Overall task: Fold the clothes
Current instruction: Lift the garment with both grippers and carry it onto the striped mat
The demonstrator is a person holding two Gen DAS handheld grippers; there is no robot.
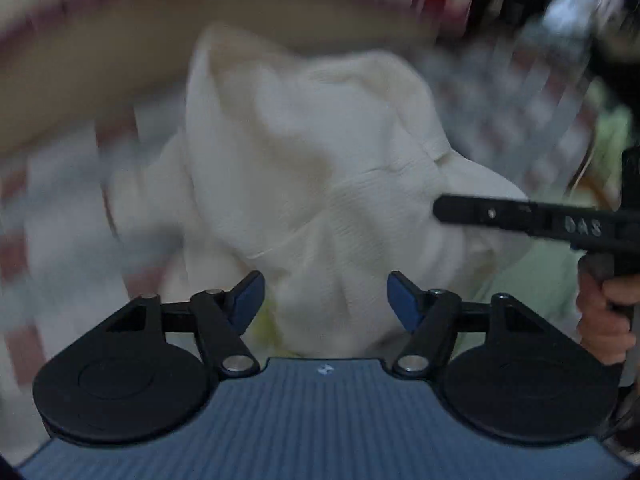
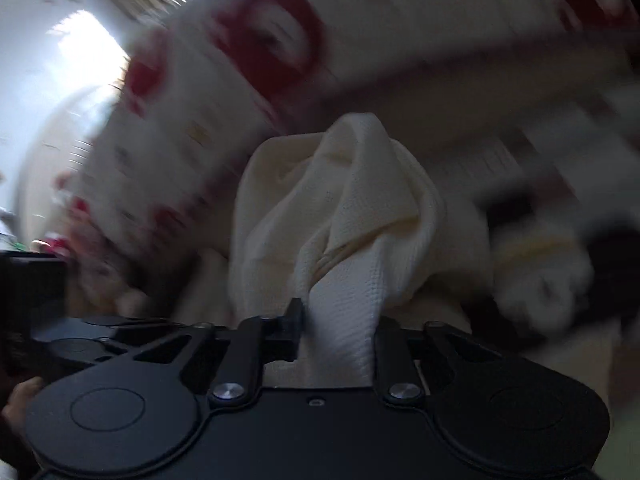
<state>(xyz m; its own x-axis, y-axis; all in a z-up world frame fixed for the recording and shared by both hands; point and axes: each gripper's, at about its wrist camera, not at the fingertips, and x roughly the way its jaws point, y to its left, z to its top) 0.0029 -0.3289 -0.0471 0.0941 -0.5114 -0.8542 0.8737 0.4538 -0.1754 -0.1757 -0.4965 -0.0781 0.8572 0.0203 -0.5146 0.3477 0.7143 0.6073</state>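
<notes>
Cream ribbed knit garment was seen bunched and hanging in folds, filling the middle of both wrist views. In the right wrist view, the right claw was closed onto a gathered fold of this garment, the white cloth being pinched between the two black fingers and rising from them into a crumpled peak. In the left wrist view, the left claw was held wide apart, its blue pads standing clear on either side of the lower part of the garment with nothing gripped between them; whether the cloth was touched by the pads could not be told. At the right edge of that view, the right claw was seen from the side as a black bar reaching into the cloth, and a hand was wrapped around its handle below. Behind the garment, a strongly blurred backdrop of white fabric with red patterns was visible, and pale green cloth lay under the garment's right side.
</notes>
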